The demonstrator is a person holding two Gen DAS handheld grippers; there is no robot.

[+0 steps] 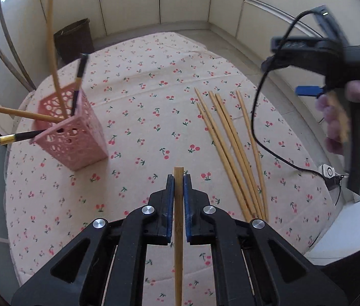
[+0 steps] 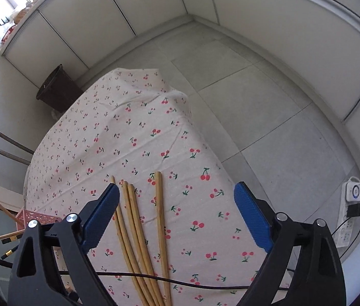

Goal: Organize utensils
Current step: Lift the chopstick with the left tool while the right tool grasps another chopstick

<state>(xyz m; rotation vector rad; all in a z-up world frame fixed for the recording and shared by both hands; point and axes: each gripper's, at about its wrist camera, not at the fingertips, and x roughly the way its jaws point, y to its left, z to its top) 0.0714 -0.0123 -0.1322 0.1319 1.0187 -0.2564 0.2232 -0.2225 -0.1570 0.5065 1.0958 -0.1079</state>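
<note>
My left gripper (image 1: 179, 178) is shut on a bamboo chopstick (image 1: 178, 229) and holds it above the cherry-print tablecloth (image 1: 141, 117). A pink perforated holder (image 1: 71, 135) stands to the left with several chopsticks leaning out of it; its corner shows in the right wrist view (image 2: 38, 218). Several loose bamboo chopsticks (image 1: 233, 150) lie in a fan on the cloth at the right. My right gripper (image 2: 176, 204) is open and empty, hovering above those chopsticks (image 2: 141, 237). It also shows in the left wrist view (image 1: 332, 76), raised at the far right.
A dark wastebasket (image 1: 74, 40) stands on the floor behind the table. A black cable (image 2: 180, 283) crosses the cloth over the loose chopsticks. A white power strip (image 2: 350, 214) lies on the tiled floor at the right. The table's right edge drops off near the chopsticks.
</note>
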